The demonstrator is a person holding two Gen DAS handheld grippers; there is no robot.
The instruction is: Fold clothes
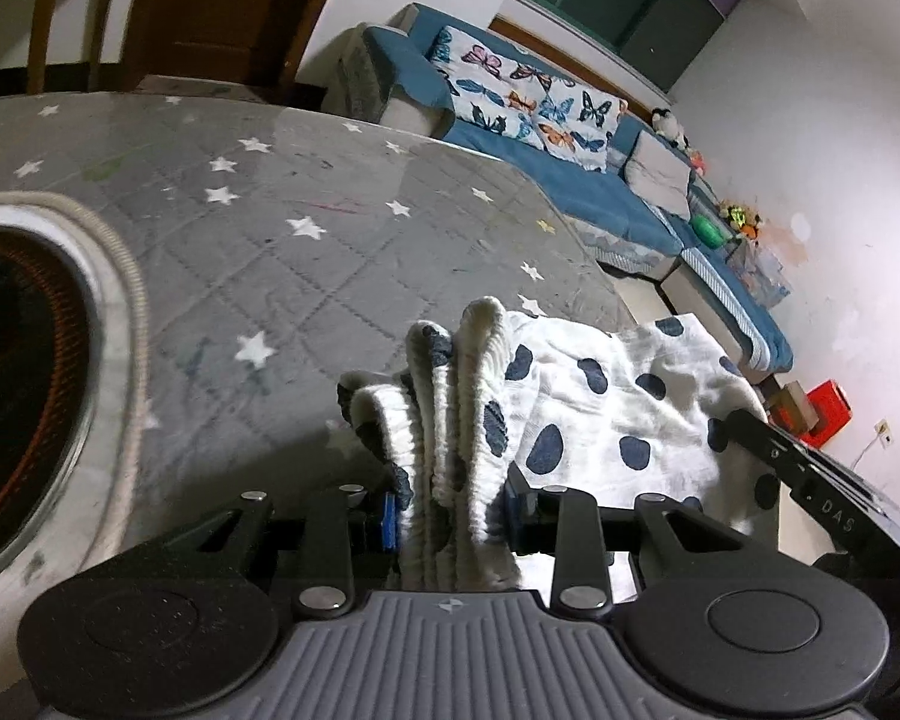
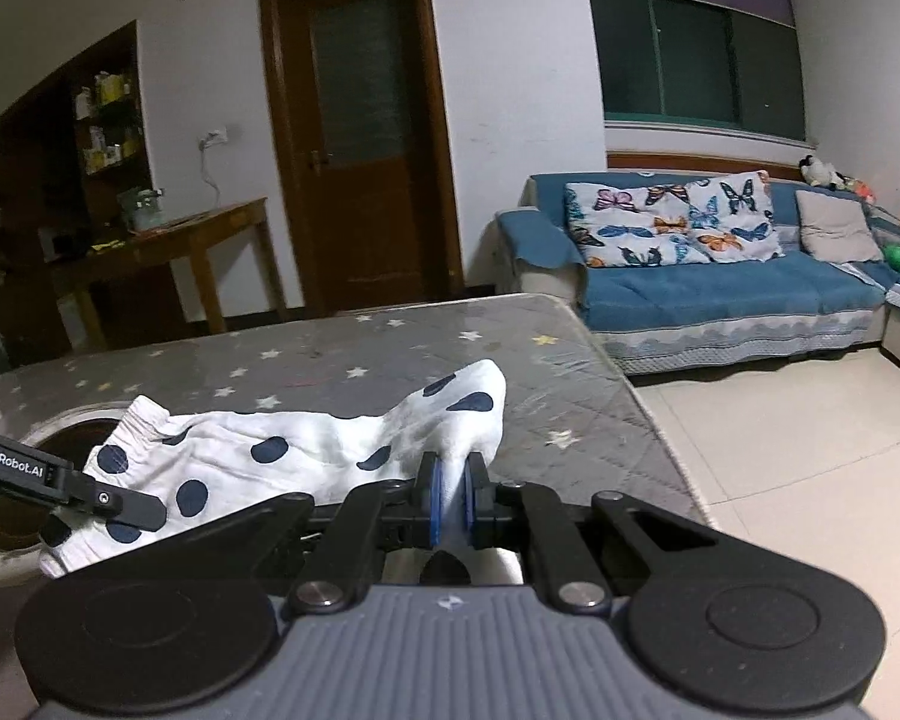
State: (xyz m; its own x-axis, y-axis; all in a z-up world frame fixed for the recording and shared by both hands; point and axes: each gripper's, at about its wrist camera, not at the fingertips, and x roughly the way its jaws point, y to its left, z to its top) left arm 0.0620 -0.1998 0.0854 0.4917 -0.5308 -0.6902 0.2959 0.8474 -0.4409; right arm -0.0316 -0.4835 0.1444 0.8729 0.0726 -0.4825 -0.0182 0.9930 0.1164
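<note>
Both of your grippers hold the white dotted garment [image 1: 588, 402] above the grey star-print table cover [image 1: 306, 276]. Your left gripper [image 1: 453, 519] clamps the bunched elastic waistband [image 1: 450, 396]. Your right gripper [image 2: 450, 501] pinches a thin fabric corner [image 2: 474, 402], jaws almost together. The cloth spans between them, near the round heater opening [image 1: 24, 372].

My right gripper [image 2: 451, 501] pinches a corner of the dotted white garment [image 2: 258, 450] above the star-patterned table [image 2: 600, 414]; the left gripper [image 2: 60, 480] grips its other end.
</note>
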